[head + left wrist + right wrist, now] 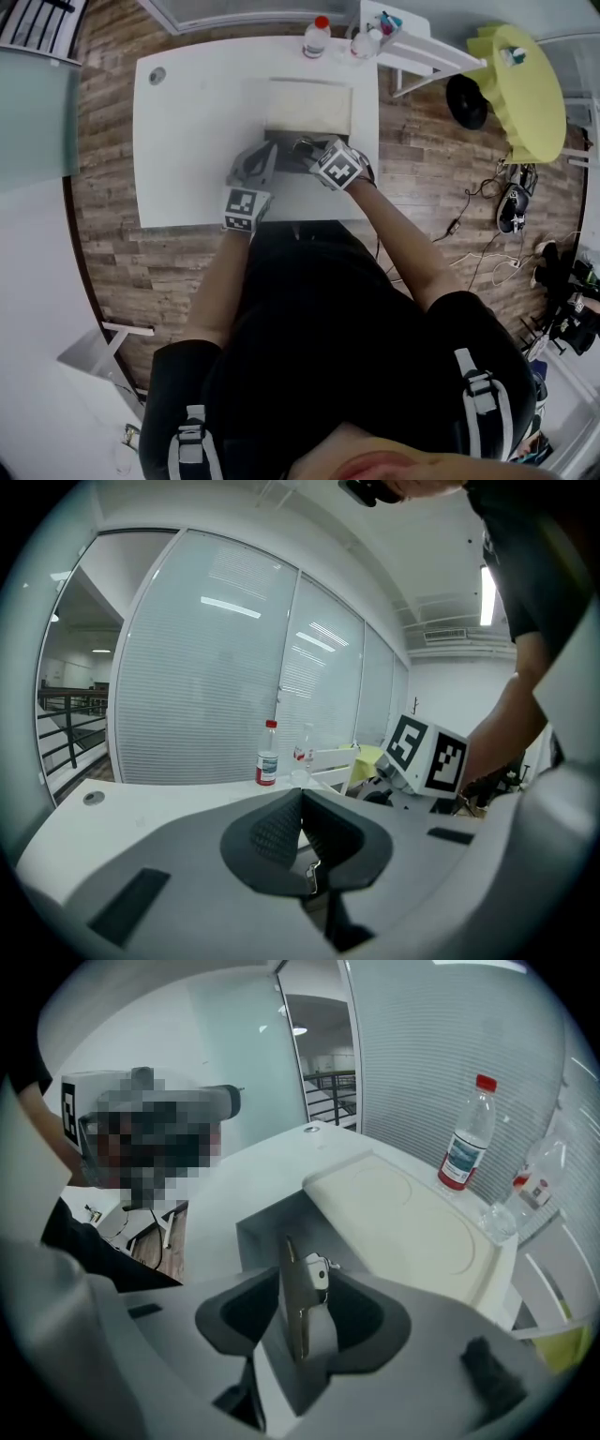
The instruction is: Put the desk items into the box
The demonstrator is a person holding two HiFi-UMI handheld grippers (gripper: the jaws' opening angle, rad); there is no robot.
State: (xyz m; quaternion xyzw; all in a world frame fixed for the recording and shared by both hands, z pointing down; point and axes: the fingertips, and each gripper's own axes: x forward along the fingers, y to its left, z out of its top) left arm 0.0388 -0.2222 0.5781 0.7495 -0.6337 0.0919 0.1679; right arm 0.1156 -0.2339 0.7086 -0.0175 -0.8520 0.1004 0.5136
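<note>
A grey box [264, 1229] stands mid-desk with its cream lid [394, 1213] slid toward the far side, leaving the near part uncovered [284, 141]. My right gripper [305, 1283] hangs over that near part with its jaws wide apart. A thin silvery metal clip [300, 1312] stands upright between them; the pads do not press on it. In the head view the right gripper [309, 150] is at the box's front edge. The left gripper [265, 157] sits just left of it. Its jaws meet [300, 797] with nothing seen between them.
A red-capped bottle [317, 37] and a clear bottle [366, 42] stand at the desk's far edge behind the box. A white chair [417, 47] and a yellow-green round seat [525, 80] are to the right. Cables lie on the wooden floor [469, 202].
</note>
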